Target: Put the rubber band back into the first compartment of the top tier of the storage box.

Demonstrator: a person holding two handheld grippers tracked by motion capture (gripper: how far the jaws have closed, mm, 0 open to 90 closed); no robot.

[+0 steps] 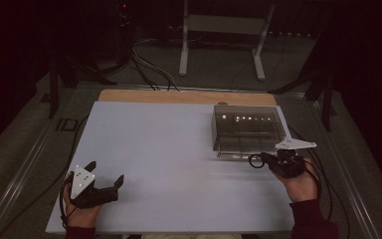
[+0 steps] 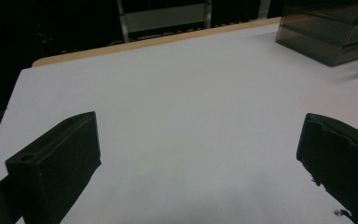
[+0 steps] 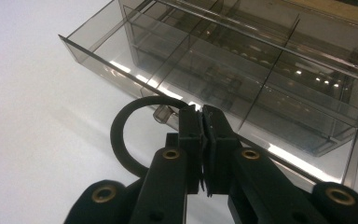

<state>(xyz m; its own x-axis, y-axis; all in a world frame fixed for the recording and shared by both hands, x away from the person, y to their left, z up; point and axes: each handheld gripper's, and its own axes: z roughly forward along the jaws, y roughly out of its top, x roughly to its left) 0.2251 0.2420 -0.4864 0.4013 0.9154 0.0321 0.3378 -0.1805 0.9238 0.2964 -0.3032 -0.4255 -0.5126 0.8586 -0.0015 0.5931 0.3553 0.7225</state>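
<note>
My right gripper (image 1: 264, 160) (image 3: 201, 114) hovers just in front of a smoked clear plastic drawer box (image 1: 246, 127) (image 3: 261, 60). Its jaws are pressed together on a black ring (image 1: 255, 161) (image 3: 121, 135), which loops out to their left. The box's bottom drawer (image 3: 135, 56) is pulled out toward the gripper. It has divided compartments and a small clear knob (image 3: 161, 113) on its front. At the table's near left corner my left gripper (image 1: 105, 173) (image 2: 200, 149) rests low over the white table top (image 1: 169, 149), open, with nothing between its jaws.
The box (image 2: 331, 32) stands at the table's back right, near the wooden strip (image 1: 179, 96) along the far edge. A metal stand (image 1: 224, 30) and cables lie on the floor beyond. Cables trail from both grippers.
</note>
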